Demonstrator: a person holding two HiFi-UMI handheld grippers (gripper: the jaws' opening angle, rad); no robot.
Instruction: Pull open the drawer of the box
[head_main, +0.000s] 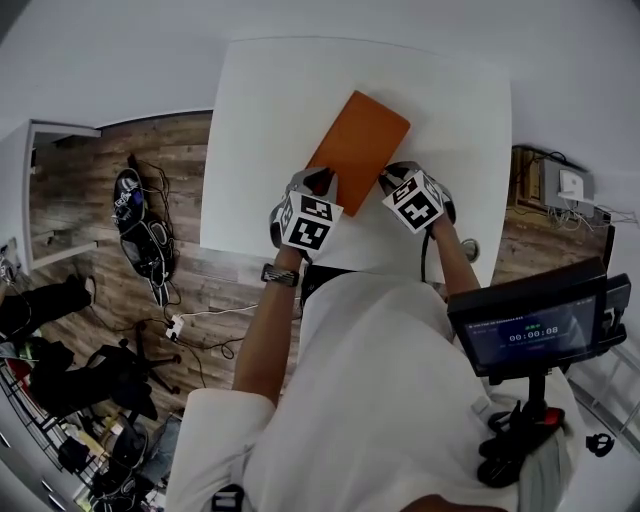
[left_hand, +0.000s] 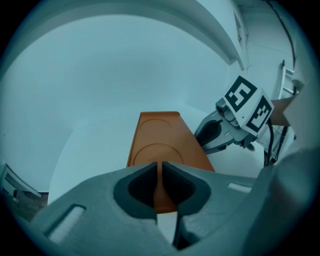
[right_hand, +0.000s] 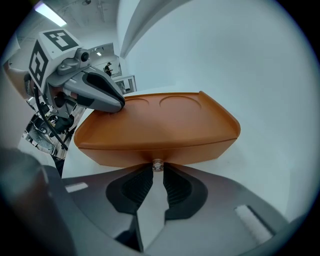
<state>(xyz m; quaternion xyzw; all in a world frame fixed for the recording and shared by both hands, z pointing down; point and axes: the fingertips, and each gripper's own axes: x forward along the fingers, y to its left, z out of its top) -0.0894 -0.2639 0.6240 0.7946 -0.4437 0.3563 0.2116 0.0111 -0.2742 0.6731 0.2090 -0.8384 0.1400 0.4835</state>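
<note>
A flat orange box (head_main: 358, 150) lies on the white table (head_main: 250, 120), its lid marked with two round dents (left_hand: 157, 145). My left gripper (head_main: 322, 180) is shut, with nothing between its jaws. Its tips (right_hand: 117, 105) rest on the lid at the box's near left corner. My right gripper (right_hand: 158, 167) faces the drawer front (right_hand: 155, 150). Its jaws have closed in on the small clear knob (right_hand: 157, 164), which sits pinched between the tips. The drawer looks closed. In the left gripper view the right gripper (left_hand: 202, 135) stands at the box's right side.
A screen on a stand (head_main: 535, 325) is at my right, close to the table's corner. Cables and gear (head_main: 145, 235) lie on the wood floor to the left. The table's near edge runs just behind both grippers.
</note>
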